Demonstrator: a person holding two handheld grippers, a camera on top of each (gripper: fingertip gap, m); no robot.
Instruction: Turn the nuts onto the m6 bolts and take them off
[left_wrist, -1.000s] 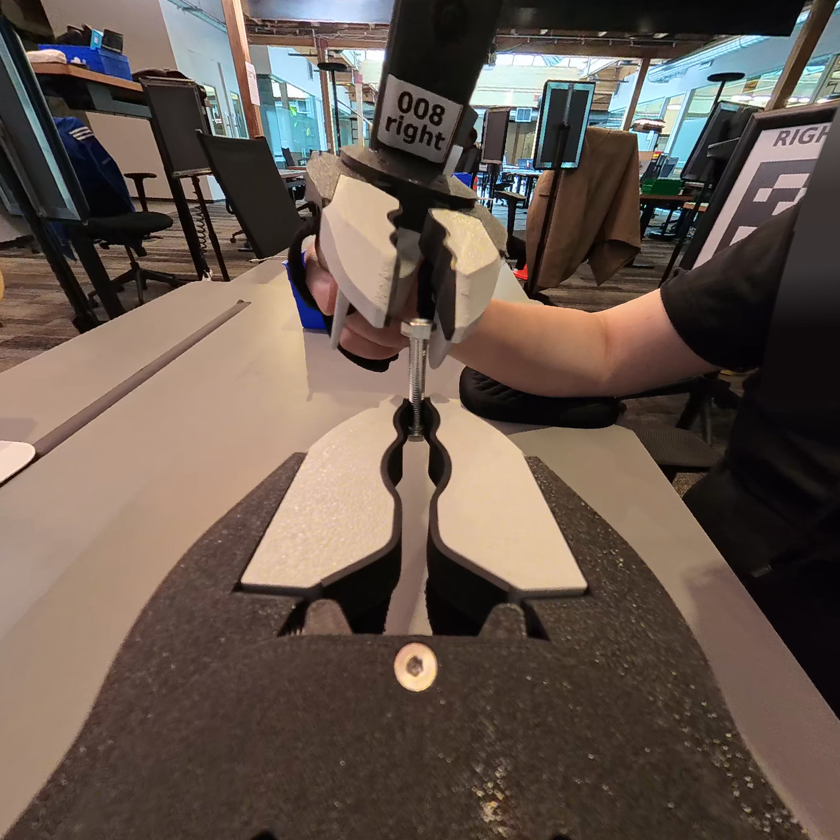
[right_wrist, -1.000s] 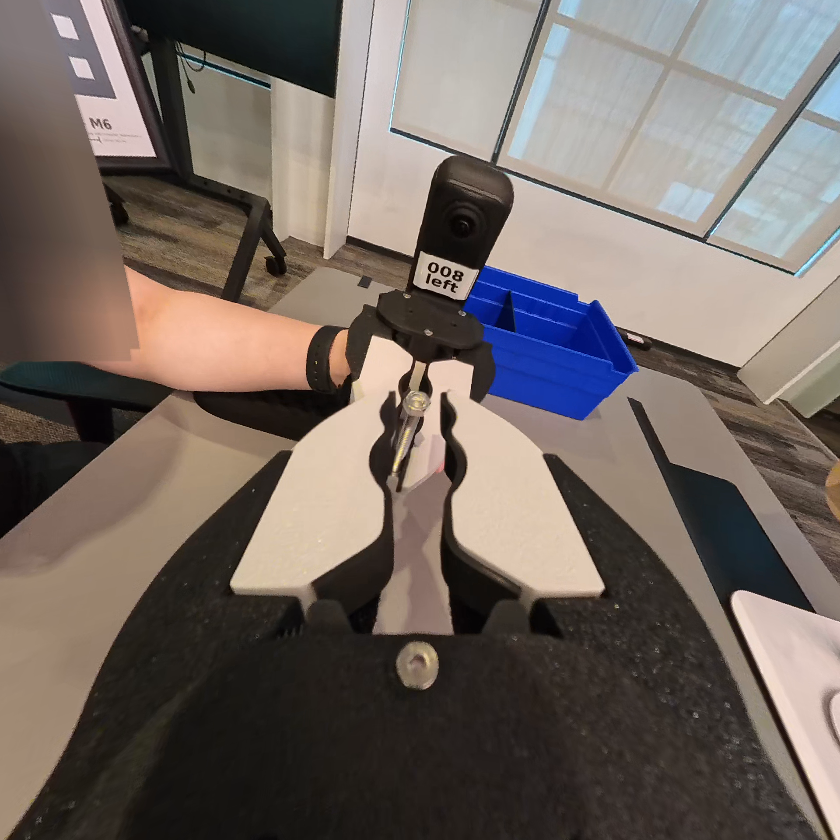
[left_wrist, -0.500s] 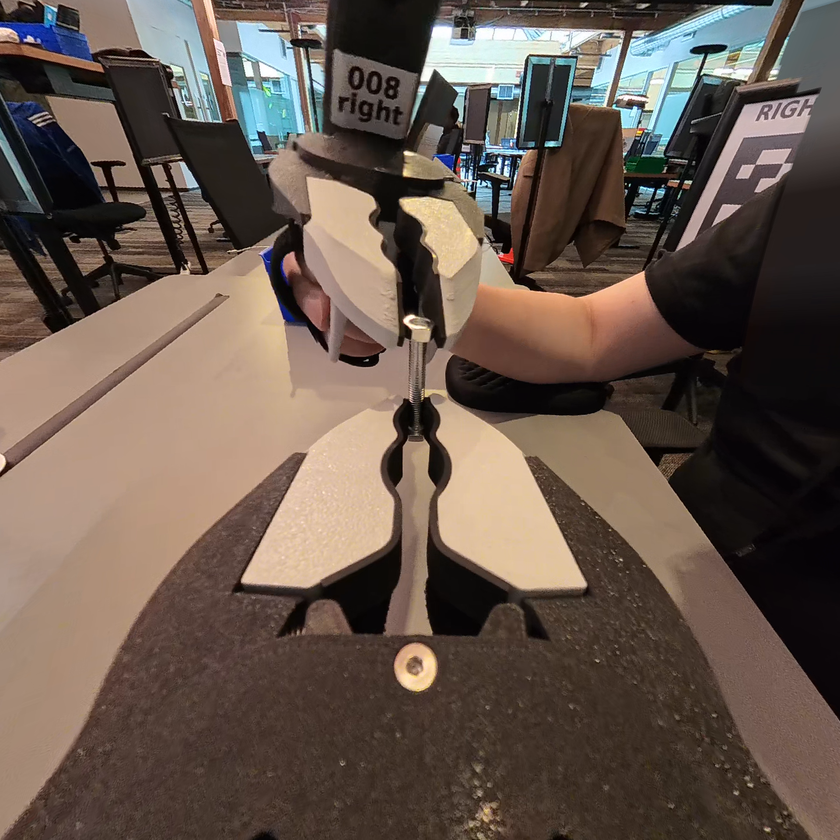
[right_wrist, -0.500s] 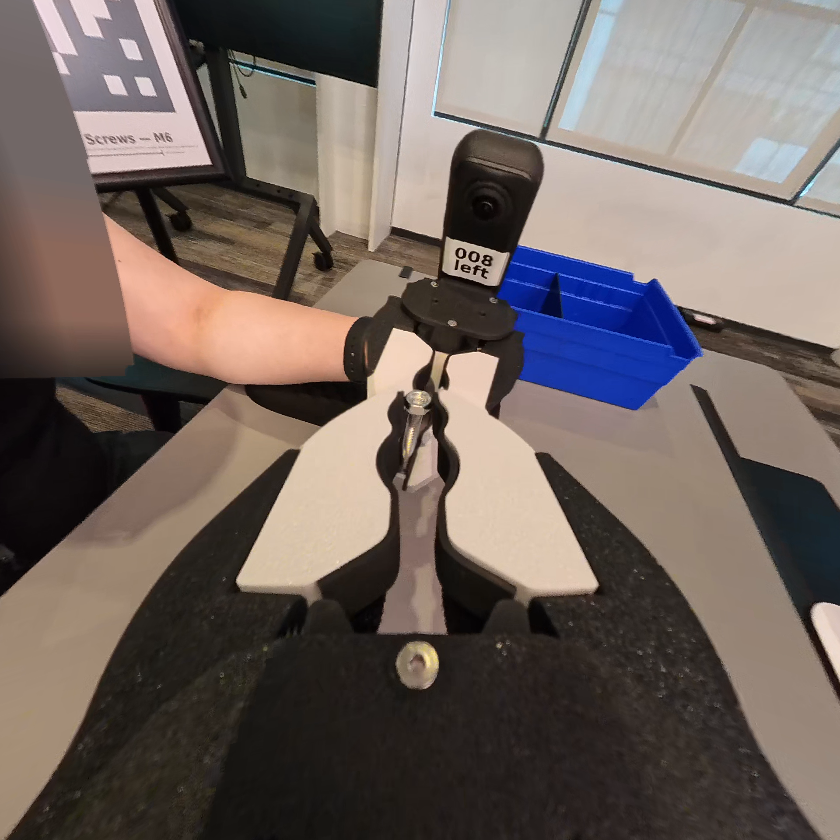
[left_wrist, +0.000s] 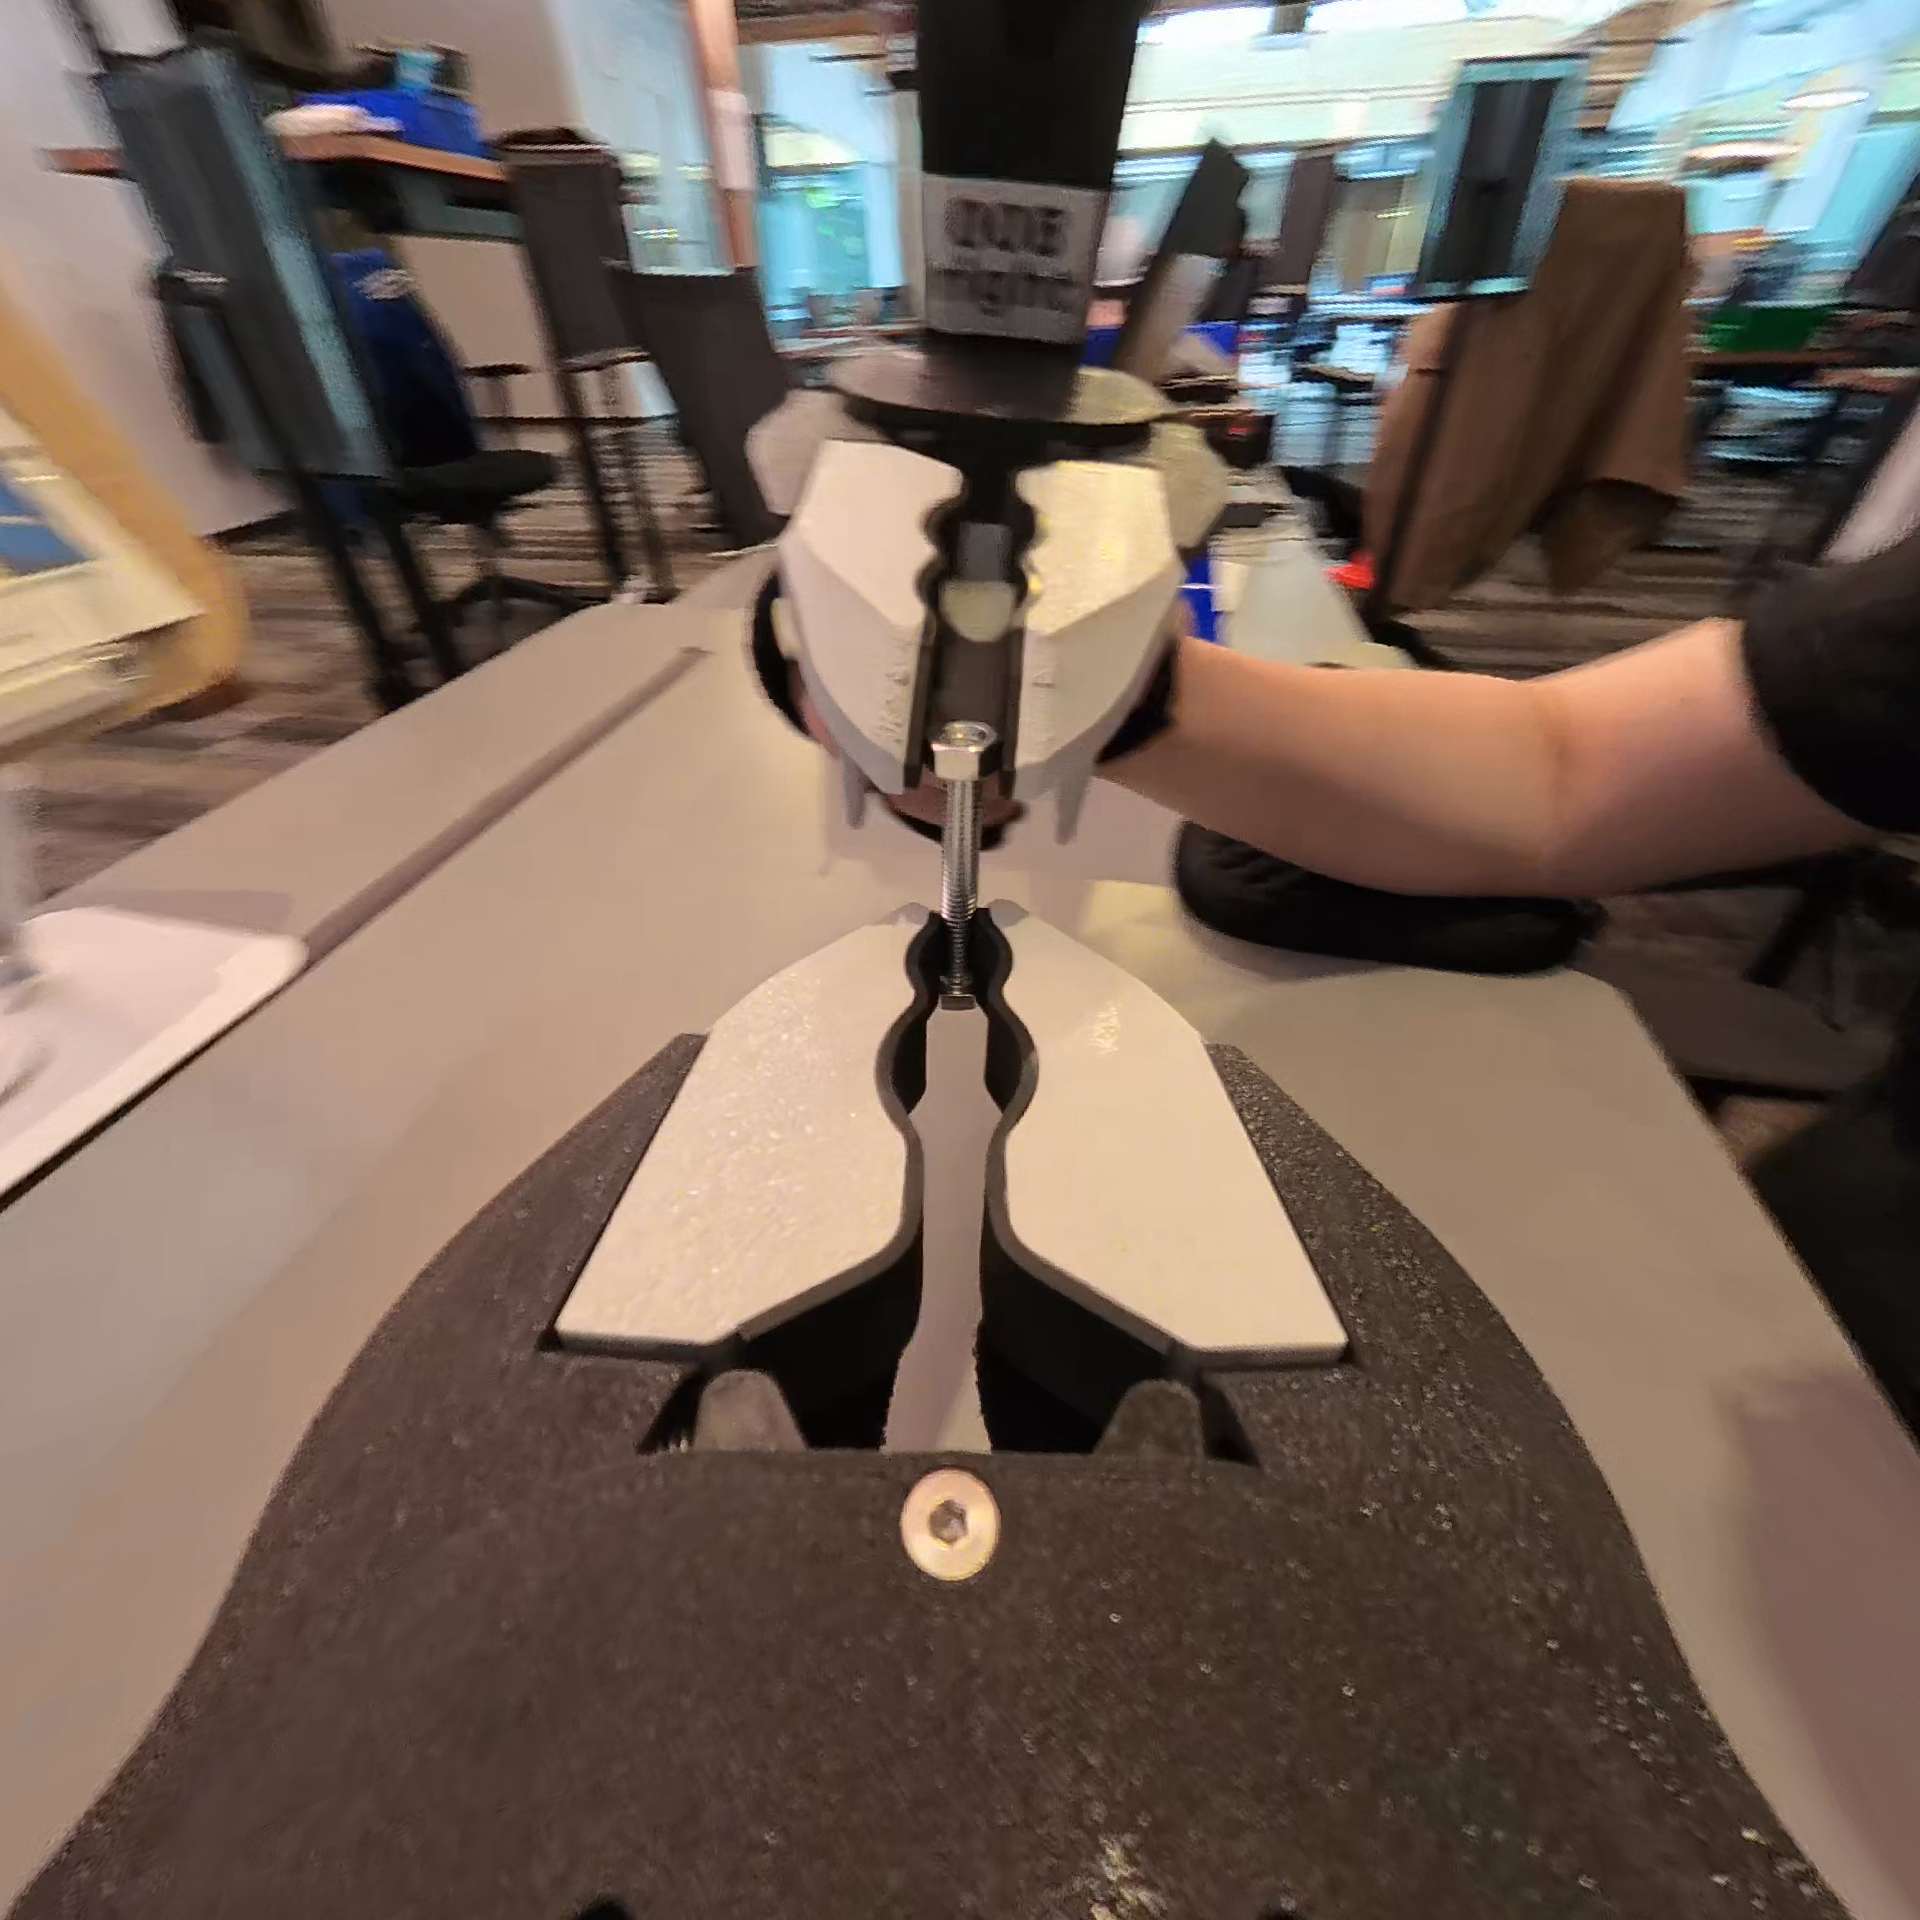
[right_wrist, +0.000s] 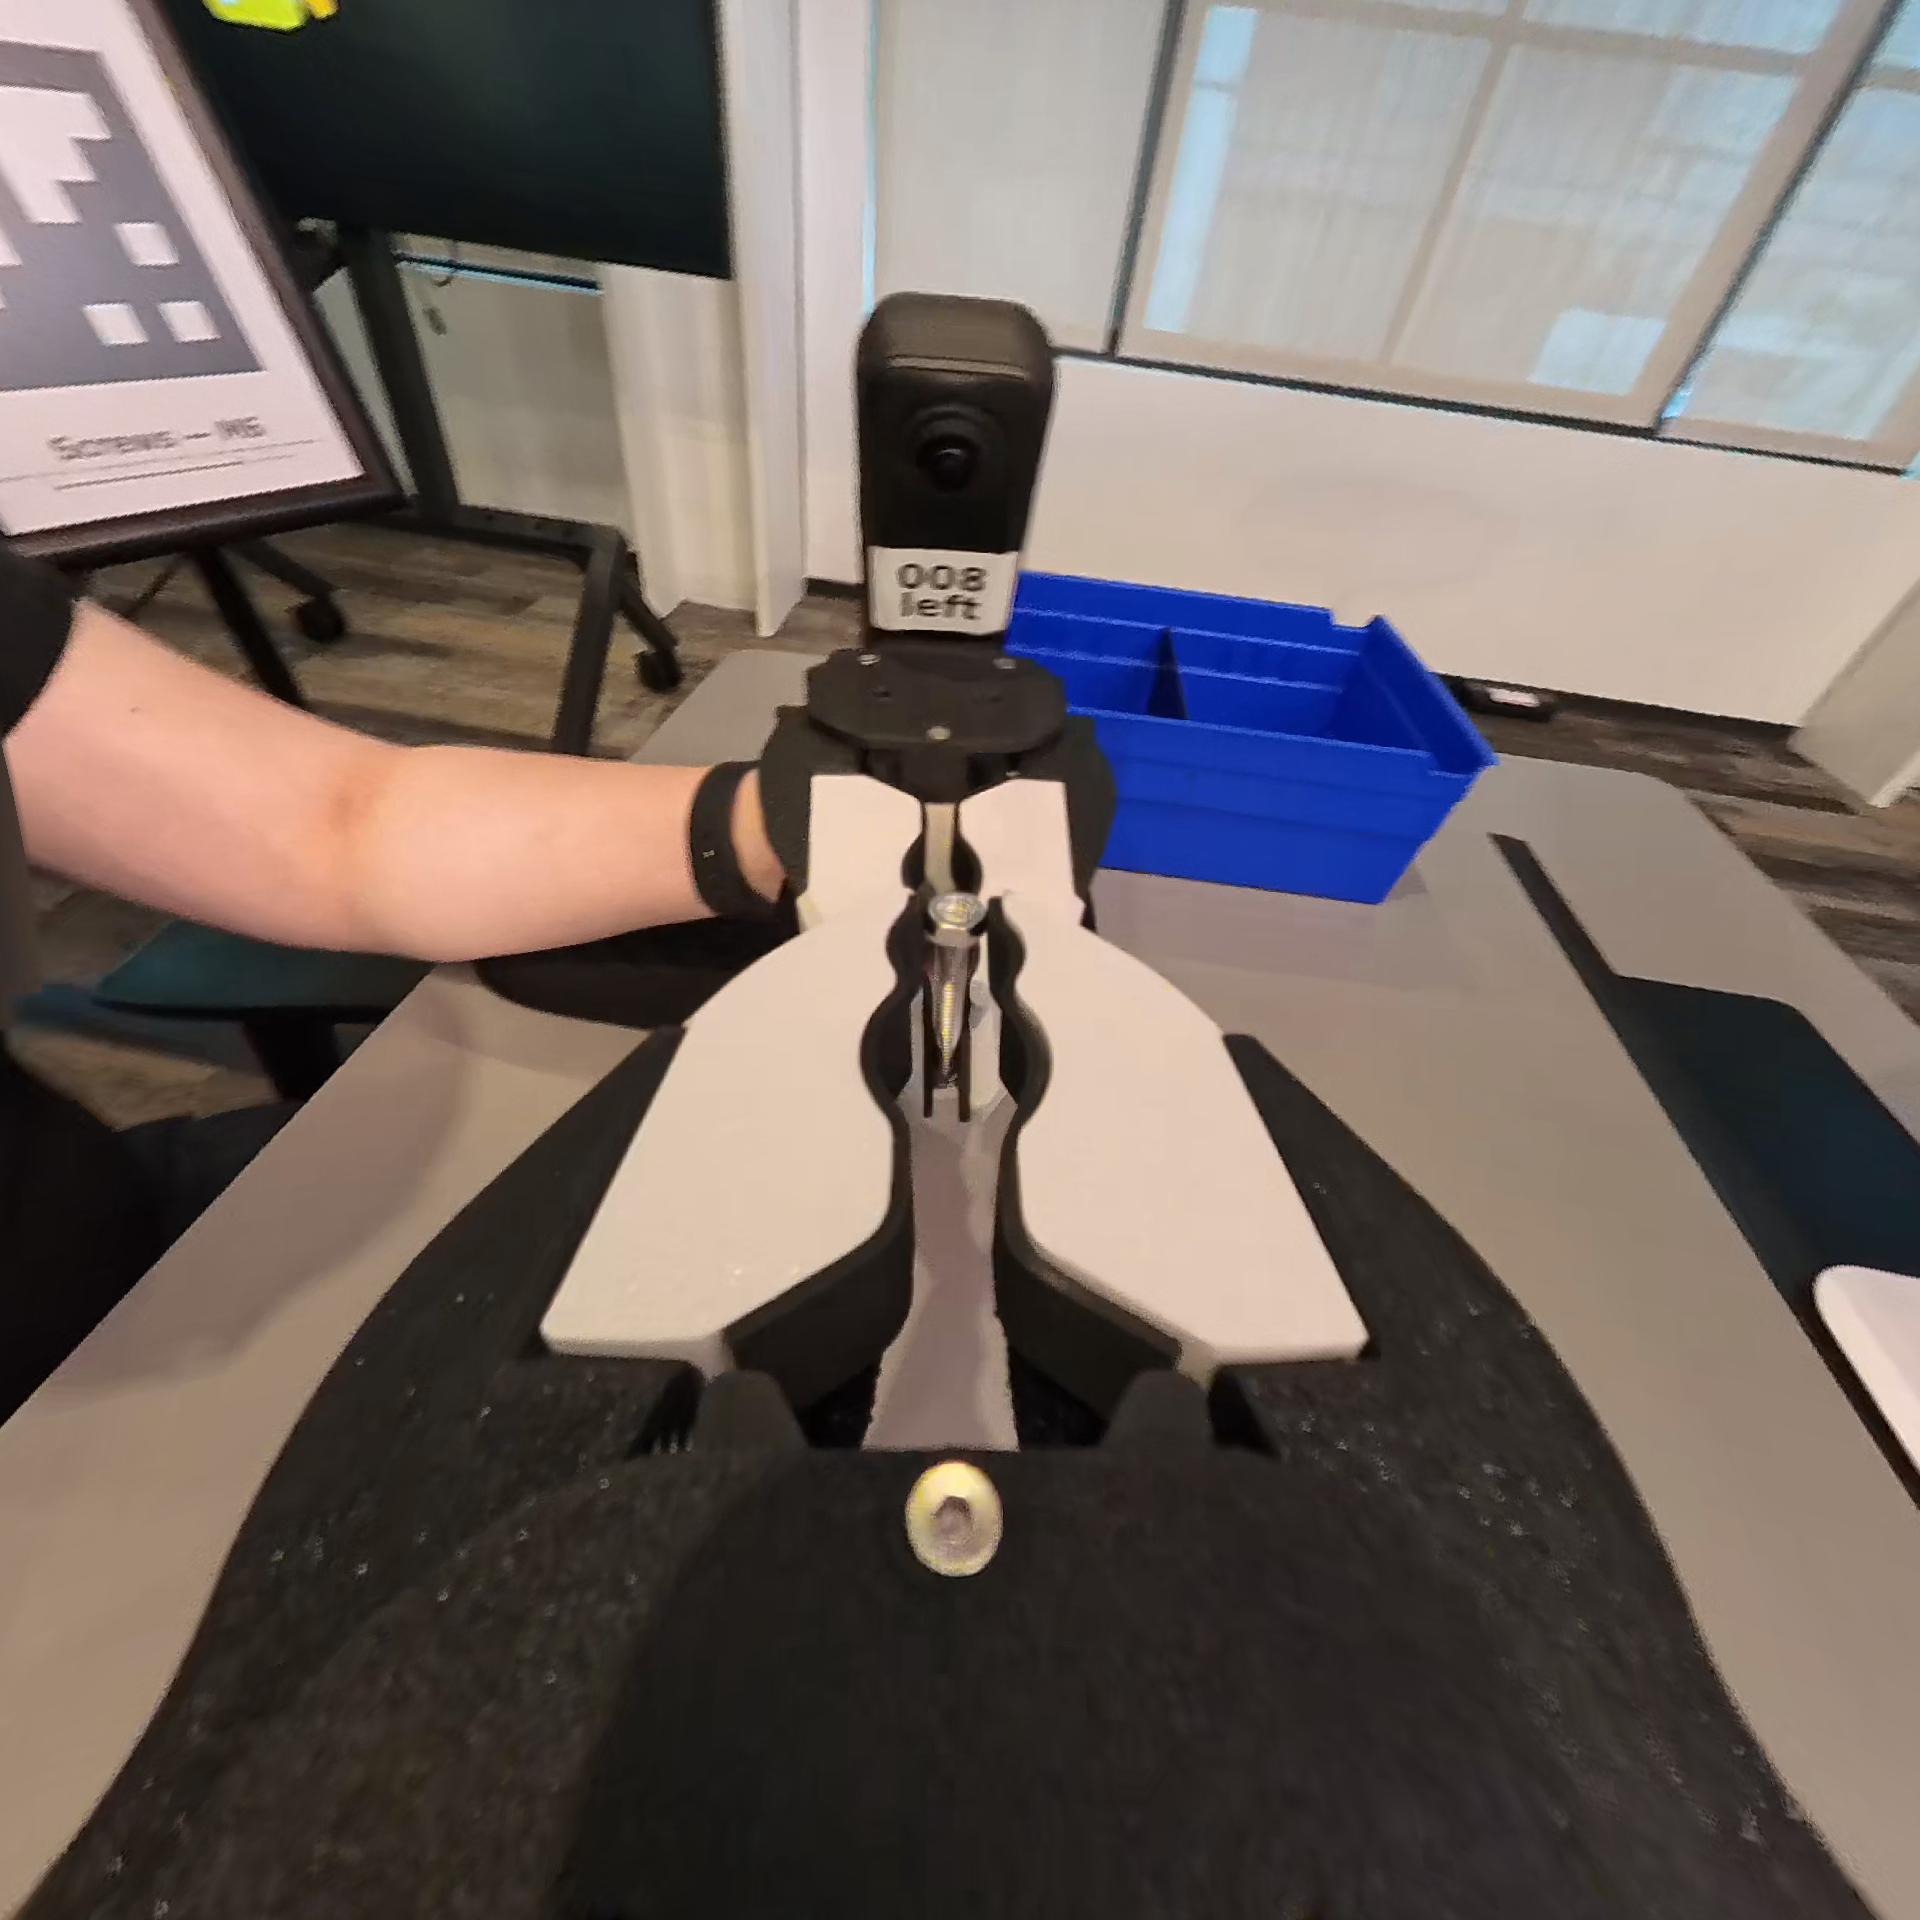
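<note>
A silver M6 bolt (left_wrist: 956, 873) stands between the two grippers above the grey table (left_wrist: 540, 935). My left gripper (left_wrist: 956, 935) is shut on its lower end, where the head (left_wrist: 956, 1000) shows between the tips. A silver nut (left_wrist: 961, 748) sits on the bolt's top end. The right gripper (left_wrist: 961, 774) faces me from above, shut on the nut. In the right wrist view my right gripper (right_wrist: 956, 916) clamps the nut (right_wrist: 956, 914), and the bolt's thread (right_wrist: 948, 1003) runs down to the left gripper's white fingers (right_wrist: 847, 831).
A blue divided bin (right_wrist: 1247, 790) stands at the table's far end. A black wrist pad (left_wrist: 1382, 920) lies under the person's forearm (left_wrist: 1455, 769). A white tray (left_wrist: 114, 1008) sits at one table edge. A framed marker sign (right_wrist: 135, 312) stands on an easel. The left gripper's tips are roughly 4 cm from the right gripper's.
The right gripper has swung from tilted to square above the bolt, still on the nut. Both views have shifted, and the background is now blurred by motion.
</note>
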